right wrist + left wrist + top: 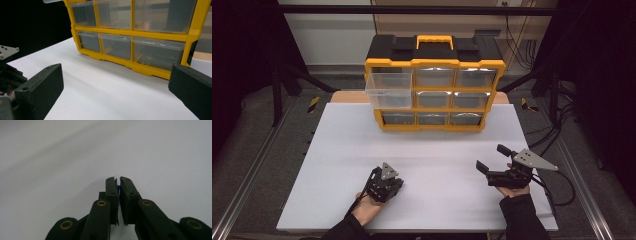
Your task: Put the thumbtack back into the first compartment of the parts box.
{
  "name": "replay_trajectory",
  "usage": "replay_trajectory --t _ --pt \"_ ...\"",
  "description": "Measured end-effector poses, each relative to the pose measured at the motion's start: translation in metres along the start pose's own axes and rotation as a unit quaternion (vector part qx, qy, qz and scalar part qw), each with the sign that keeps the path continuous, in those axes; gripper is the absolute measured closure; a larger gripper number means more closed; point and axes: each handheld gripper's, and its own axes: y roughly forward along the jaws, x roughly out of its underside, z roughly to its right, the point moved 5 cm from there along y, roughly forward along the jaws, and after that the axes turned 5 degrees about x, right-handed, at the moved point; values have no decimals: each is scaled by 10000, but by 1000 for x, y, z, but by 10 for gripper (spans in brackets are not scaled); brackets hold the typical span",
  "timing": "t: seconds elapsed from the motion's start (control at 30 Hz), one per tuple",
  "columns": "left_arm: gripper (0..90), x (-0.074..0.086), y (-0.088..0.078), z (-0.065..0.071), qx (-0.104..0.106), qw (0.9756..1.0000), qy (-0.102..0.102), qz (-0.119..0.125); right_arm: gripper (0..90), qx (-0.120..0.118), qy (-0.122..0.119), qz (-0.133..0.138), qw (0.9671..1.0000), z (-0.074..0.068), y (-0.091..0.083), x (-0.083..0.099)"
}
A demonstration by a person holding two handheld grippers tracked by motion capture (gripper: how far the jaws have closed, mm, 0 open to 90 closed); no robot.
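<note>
My left gripper points down at the white board near its front edge. In the left gripper view its jaws stand almost together, shut on a small blue thing that shows as a sliver between the pads. My right gripper rests at the front right, tilted toward the middle, open wide with nothing between its black fingers. A yellow and black drawer organizer stands at the back of the board. Its top left clear drawer is pulled out.
The white board lies bare between the grippers and the organizer, whose other clear drawers look shut. In the right gripper view the other gripper shows at the left edge. Dark frame posts and cables flank the table.
</note>
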Motion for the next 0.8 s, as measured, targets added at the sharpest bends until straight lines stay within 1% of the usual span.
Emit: replay_trajectory --t 0.1,0.13,0.17,0.23,0.27,0.33,0.43,0.47,0.5,0.53,0.6,0.67,0.73,0.77,0.8 --pt "850 0 0 0 8 10000 -18 -7 5 -19 0 6 10000 0 0 0" --pt "850 -1 -1 -1 -4 10000 19 7 4 -4 -8 -4 10000 0 0 0" --pt "850 -1 -2 -2 36 10000 16 -20 4 -4 -1 -1 10000 0 0 0" --pt "850 -2 -4 -3 6 10000 -22 71 5 -46 -26 -1 10000 0 0 0" --pt "850 -3 -6 -5 1 10000 25 42 5 -50 -13 -2 10000 0 0 0" --pt "850 -4 -7 -5 11 9999 -29 106 4 -23 -13 -13 10000 0 1 0" --pt "850 -6 -12 -7 14 9999 -31 123 4 -37 -41 -2 10000 0 0 1" --pt "850 -7 -13 -8 -18 9998 -17 172 4 -27 -29 -6 10000 0 1 1" --pt "850 -8 -15 -8 9 9999 -25 158 4 -15 -10 -16 10000 0 0 1" --pt "850 -9 -16 -9 12 9998 -40 208 4 -21 -2 -15 10000 0 0 1" --pt "850 -11 -20 -10 27 9997 -46 225 4 -19 -6 -17 10000 0 0 1" --pt "851 -12 -24 -12 50 9996 -47 264 4 -32 -51 -3 10000 0 0 1" --pt "850 -14 -26 -13 32 9995 -32 311 4 -24 -47 -20 10000 0 1 1" --pt "850 -14 -28 -13 70 9995 -38 290 4 -24 -39 -27 10000 0 1 1" --pt "850 -14 -29 -14 58 9995 -35 298 4 -21 -64 -28 10000 0 1 1"
